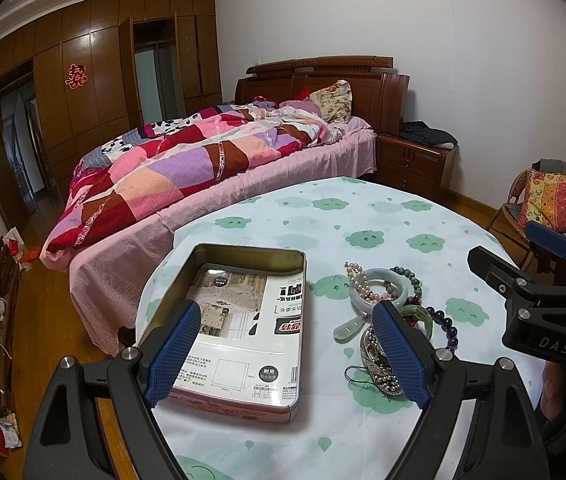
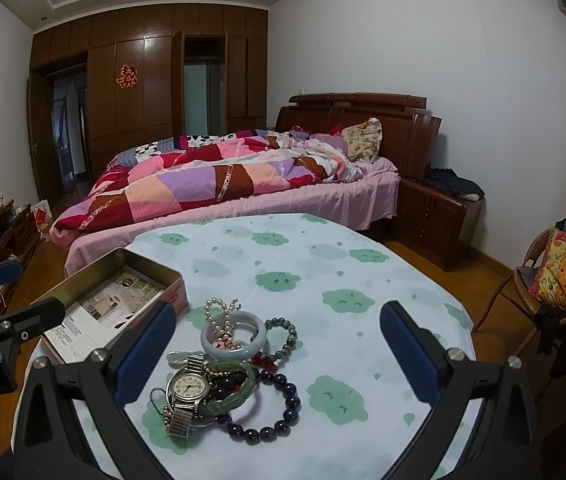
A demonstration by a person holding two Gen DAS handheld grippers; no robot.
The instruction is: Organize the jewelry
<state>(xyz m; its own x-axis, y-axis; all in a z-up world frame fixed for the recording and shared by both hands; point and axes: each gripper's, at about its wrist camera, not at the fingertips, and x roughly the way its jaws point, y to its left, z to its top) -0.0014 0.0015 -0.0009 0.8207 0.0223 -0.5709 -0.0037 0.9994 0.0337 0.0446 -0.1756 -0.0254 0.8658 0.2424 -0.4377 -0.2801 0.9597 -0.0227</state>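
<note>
A pile of jewelry lies on the round table: a pale jade bangle point(image 2: 233, 334), a pearl string point(image 2: 219, 312), a silver watch point(image 2: 189, 390), a green bangle point(image 2: 229, 394), a dark blue bead bracelet point(image 2: 279, 404) and a grey-green bead bracelet point(image 2: 283, 330). The pile also shows in the left wrist view point(image 1: 387, 304). An open metal tin point(image 1: 243, 332) with a printed sheet inside stands left of the pile; it also shows in the right wrist view point(image 2: 119, 300). My left gripper point(image 1: 287, 344) is open, above the tin's right side. My right gripper point(image 2: 279, 360) is open and empty, above the pile.
The table wears a white cloth with green clouds point(image 2: 323, 272). A bed with a patchwork quilt point(image 2: 219, 184) stands behind the table. A wooden nightstand point(image 2: 439, 216) is at the back right. A wicker chair with a bright cushion point(image 2: 563, 276) stands to the right.
</note>
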